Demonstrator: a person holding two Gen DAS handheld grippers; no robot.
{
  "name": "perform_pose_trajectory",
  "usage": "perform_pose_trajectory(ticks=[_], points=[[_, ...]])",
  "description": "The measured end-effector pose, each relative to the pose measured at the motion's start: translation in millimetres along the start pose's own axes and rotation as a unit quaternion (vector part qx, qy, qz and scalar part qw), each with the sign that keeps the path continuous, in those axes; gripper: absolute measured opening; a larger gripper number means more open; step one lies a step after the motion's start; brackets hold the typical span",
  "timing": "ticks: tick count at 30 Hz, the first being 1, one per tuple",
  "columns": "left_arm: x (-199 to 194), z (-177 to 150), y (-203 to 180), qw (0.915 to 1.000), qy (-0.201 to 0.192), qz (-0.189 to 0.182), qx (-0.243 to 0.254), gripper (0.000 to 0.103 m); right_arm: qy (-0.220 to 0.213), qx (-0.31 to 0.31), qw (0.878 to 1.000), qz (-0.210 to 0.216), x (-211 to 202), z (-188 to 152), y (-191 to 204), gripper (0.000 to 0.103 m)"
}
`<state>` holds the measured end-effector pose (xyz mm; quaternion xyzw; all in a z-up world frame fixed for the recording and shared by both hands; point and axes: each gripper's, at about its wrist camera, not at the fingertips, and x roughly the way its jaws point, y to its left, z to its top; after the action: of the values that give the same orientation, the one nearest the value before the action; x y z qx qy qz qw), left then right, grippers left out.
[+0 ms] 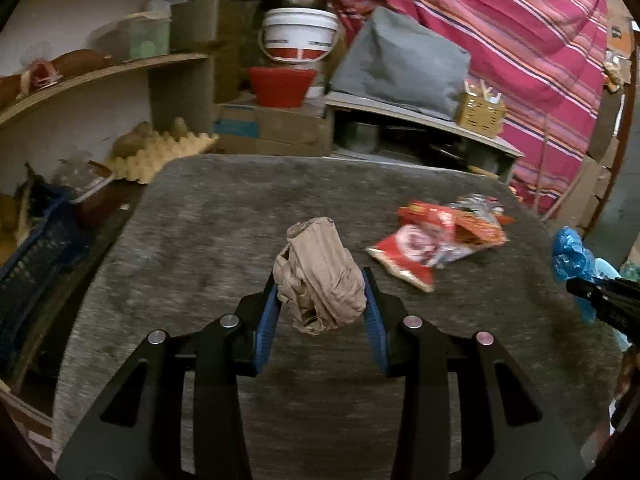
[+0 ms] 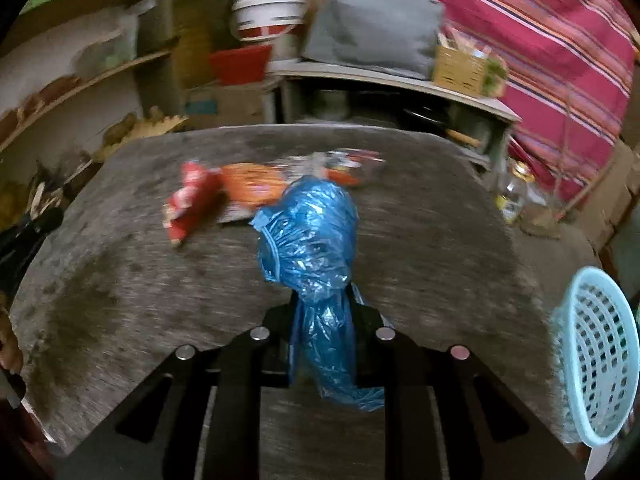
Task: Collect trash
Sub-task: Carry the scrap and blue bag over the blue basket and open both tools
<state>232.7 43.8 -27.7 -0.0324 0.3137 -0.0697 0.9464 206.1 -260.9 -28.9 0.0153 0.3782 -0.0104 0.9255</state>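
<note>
My left gripper (image 1: 320, 292) is shut on a crumpled brown paper bag (image 1: 320, 276), held a little above the grey table (image 1: 200, 240). Its blue pads press the bag from both sides. My right gripper (image 2: 322, 300) is shut on a blue plastic bag (image 2: 310, 236), which bulges above the fingers and hangs down below them. In the left wrist view the right gripper (image 1: 576, 286) and the blue plastic bag (image 1: 568, 256) show at the right edge. Red and orange snack wrappers (image 1: 436, 240) (image 2: 240, 192) lie on the table's far right part.
A light blue perforated basket (image 2: 596, 356) stands at the table's right edge. Shelves with an egg tray (image 1: 156, 156) line the left. Behind the table are a red bowl (image 1: 280, 86), a white bucket (image 1: 300, 36) and a striped cloth (image 1: 520, 60).
</note>
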Motion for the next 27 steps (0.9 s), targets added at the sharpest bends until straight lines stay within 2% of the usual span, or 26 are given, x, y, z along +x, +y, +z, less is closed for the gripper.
perform_pose_trajectory(ticks=[3,6,10,17,22,27], points=[[1,-1,-20,0.9999,0.0,0.002,0.013,0.038,-0.005,0.024,1.0,-0.009,0,-1,-27,0.019],[2,-3,-38,0.9998,0.003,0.0,0.02,0.038,-0.003,0.014,0.999,-0.036,-1,-4,-43,0.019],[-2,-3,-65,0.9992,-0.001,0.003,0.041,0.038,-0.004,0.016,0.999,-0.041,-7,-3,-67,0.019],[-15,3,-115,0.9988,-0.021,-0.001,0.045,0.038,-0.016,0.022,0.998,-0.055,-28,-4,-107,0.019],[-27,16,-170,0.9971,-0.041,-0.028,0.057,0.038,-0.027,0.026,0.996,-0.079,-48,-4,-146,0.019],[-27,19,-227,0.9939,-0.05,-0.049,0.085,0.038,-0.03,0.064,0.993,-0.099,-64,-17,-198,0.019]])
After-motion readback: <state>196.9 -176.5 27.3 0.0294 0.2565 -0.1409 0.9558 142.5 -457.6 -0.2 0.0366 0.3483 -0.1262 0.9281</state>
